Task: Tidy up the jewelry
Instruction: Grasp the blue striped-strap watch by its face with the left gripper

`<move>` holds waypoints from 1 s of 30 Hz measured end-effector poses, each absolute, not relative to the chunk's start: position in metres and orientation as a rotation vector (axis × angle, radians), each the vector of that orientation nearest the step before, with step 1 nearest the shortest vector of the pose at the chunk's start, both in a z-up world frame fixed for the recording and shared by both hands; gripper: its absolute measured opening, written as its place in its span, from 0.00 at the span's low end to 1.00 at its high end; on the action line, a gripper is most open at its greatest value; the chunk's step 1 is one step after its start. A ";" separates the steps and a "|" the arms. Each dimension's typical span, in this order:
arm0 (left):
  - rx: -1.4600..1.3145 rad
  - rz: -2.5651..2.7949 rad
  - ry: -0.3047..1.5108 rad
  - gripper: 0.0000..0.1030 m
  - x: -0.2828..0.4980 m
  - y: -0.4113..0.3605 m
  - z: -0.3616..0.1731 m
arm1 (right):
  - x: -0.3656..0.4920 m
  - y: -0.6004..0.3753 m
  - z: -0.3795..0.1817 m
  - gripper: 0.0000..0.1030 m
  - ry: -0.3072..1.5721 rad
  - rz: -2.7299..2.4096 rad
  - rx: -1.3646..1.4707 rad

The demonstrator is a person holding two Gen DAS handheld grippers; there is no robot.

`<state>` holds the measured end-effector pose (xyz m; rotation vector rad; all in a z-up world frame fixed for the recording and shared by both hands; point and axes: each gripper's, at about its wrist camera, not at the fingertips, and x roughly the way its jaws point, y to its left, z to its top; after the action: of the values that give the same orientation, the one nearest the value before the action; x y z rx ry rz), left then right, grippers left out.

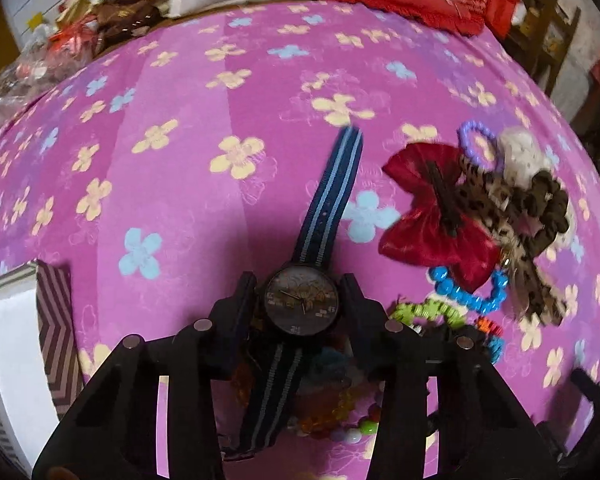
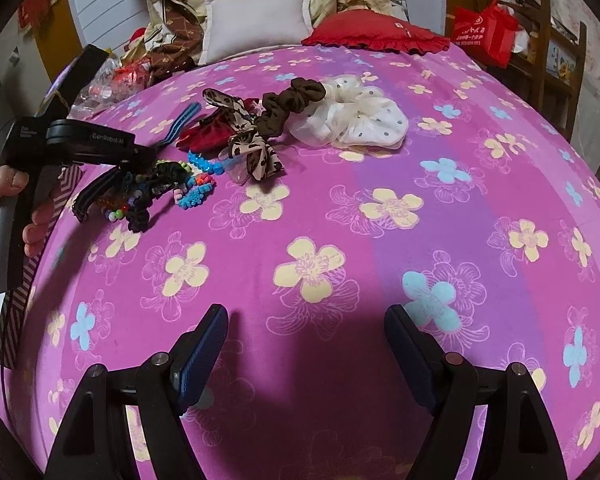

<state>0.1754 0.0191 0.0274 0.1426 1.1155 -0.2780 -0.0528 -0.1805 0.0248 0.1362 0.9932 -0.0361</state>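
Here the left gripper (image 1: 300, 300) has its two black jaws set against the sides of one wristwatch (image 1: 301, 299), one jaw on each flank of the round dark case, so the watch is gripped. No earlier picture is given, so only this hold can be told. The watch's single blue striped strap (image 1: 332, 196) runs away from the case over the bedspread (image 1: 172, 92) and back under the gripper. Beneath the jaws lies a heap of beads, amber, red, green and white; how many strings it holds I cannot tell.

Just beyond, toward the bedspread's right edge, lie one blue bead bracelet (image 1: 468, 294), one green one (image 1: 424, 312), one red satin bow (image 1: 432, 208), one leopard-print bow (image 1: 512, 216), one purple bead ring (image 1: 480, 140) and one cream scrunchie (image 1: 520, 156). At the left edge stands one chevron-striped box (image 1: 56, 328).

The right gripper (image 2: 306, 356) hangs above bare bedspread near its front edge, its two blue-padded jaws wide apart with nothing between them. Farther off, the right wrist view shows one brown scrunchie (image 2: 292, 104) touching one white dotted scrunchie (image 2: 360, 120). At the far edge rest one white pillow (image 2: 256, 20) and one red cushion (image 2: 376, 34).
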 end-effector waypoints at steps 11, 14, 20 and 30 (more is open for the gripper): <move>-0.063 -0.322 0.988 0.40 0.096 0.046 0.100 | -0.048 -0.197 0.041 0.76 0.987 -0.010 0.231; -0.113 -0.320 0.961 0.40 0.067 0.059 0.116 | -0.035 -0.192 0.048 0.75 0.997 0.067 0.283; -0.185 -0.268 0.893 0.40 0.011 0.091 0.133 | 0.005 -0.159 0.057 0.57 1.023 0.209 0.355; -0.180 -0.241 0.841 0.40 -0.028 0.124 0.129 | 0.048 -0.117 0.026 0.57 1.096 0.226 0.429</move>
<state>-0.0284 0.1245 0.1289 -0.1796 0.8406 -0.2406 0.0476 -0.1171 0.0265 0.4293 1.0964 0.2262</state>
